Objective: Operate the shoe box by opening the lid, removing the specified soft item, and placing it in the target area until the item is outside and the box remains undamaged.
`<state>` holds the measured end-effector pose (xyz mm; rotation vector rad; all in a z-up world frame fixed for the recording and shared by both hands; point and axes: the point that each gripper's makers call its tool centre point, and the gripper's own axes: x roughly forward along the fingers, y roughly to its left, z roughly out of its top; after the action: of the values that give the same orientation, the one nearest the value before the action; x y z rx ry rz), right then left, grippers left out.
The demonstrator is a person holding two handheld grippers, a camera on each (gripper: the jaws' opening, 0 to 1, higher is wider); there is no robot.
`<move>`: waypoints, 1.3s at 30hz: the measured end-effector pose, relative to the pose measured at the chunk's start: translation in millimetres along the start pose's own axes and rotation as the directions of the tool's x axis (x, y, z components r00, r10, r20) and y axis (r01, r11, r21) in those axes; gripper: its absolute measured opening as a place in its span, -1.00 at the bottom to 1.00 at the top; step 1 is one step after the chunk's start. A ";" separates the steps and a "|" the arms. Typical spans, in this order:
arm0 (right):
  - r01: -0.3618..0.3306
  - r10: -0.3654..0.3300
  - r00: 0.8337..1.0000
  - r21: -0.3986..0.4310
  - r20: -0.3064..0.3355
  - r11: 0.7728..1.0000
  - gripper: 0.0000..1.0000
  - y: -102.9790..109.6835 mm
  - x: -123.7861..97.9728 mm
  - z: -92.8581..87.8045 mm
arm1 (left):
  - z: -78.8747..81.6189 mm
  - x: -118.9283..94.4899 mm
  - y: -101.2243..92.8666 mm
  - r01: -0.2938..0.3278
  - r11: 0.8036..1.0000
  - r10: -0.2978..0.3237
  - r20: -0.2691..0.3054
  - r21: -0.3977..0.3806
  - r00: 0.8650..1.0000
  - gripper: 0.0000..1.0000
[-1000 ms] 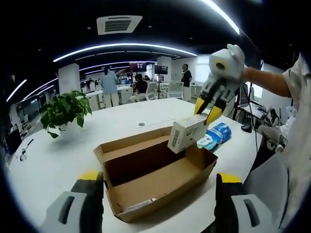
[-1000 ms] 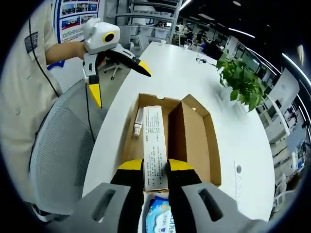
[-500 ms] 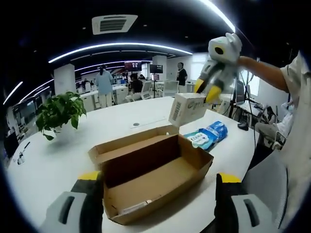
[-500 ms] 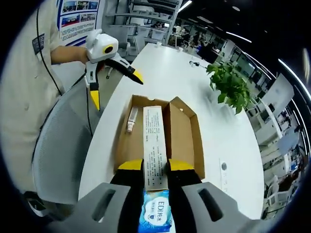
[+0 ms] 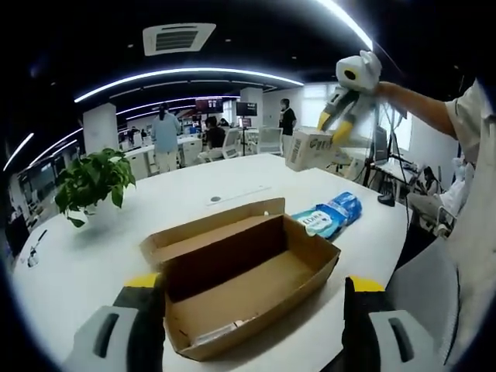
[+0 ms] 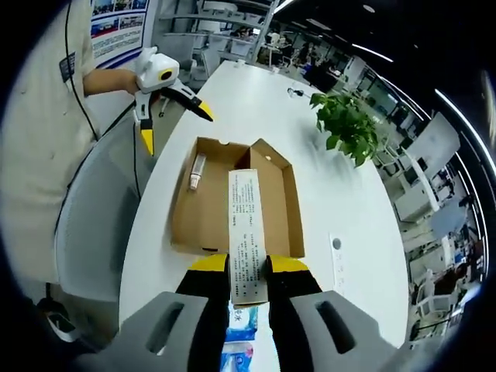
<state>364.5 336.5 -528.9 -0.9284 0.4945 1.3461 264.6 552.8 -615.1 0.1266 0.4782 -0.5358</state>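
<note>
My right gripper (image 6: pixel 248 271), fingers clamped on the long white printed carton (image 6: pixel 247 232), has lifted it clear above the open brown cardboard shoe box (image 6: pixel 232 198); my left gripper (image 5: pixel 248 325) waits open.

One shoe box (image 5: pixel 248 271), two cartons (image 5: pixel 308 149), one plant (image 5: pixel 93 180)

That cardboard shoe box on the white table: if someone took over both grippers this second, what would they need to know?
Right hand-held gripper: shut on a long white carton, held in the air above the table.
Left hand-held gripper: open, holding nothing, hanging over the near end of the shoe box.
Shoe box: open on the table, no damage seen. A small tube lies inside at one end.
A blue soft pack lies on the table beside the box.
Done: lid open, carton lifted out.
Left: set the carton down. I cannot tell where the target area is, nor which thing is the specified soft item.
</note>
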 end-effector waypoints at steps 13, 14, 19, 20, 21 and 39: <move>0.071 -0.068 0.995 0.047 -0.068 0.996 -0.69 -23.3 -32.7 -48.1 | 5.0 6.1 -3.1 0.015 1.000 -0.015 -0.005 0.012 1.000 0.95; 0.078 -0.074 0.994 0.050 -0.078 0.996 -0.69 -25.4 -35.4 -54.3 | 4.8 6.4 -3.1 0.015 1.000 -0.015 -0.006 0.013 1.000 0.95; 0.098 -0.090 0.989 0.071 -0.116 0.993 -0.69 -31.5 -41.5 -77.6 | 0.8 6.9 -3.4 0.017 1.000 -0.017 -0.019 0.013 1.000 0.94; 0.102 -0.092 0.988 0.076 -0.124 0.992 -0.69 -33.0 -42.4 -83.3 | 0.3 6.8 -3.4 0.016 1.000 -0.016 -0.020 0.013 1.000 0.94; 0.105 -0.093 0.987 0.082 -0.130 0.991 -0.69 -34.0 -42.9 -87.3 | 0.1 7.0 -3.3 0.017 1.000 -0.016 -0.021 0.013 1.000 0.94; 0.122 -0.086 0.967 0.140 -0.240 0.983 -0.69 -43.1 -27.1 -162.5 | -6.5 8.0 1.2 0.013 1.000 -0.012 -0.050 0.004 0.999 0.90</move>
<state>433.1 192.3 -588.4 -0.9757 0.7098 1.0923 268.6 551.6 -624.6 0.1416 0.5273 -0.5469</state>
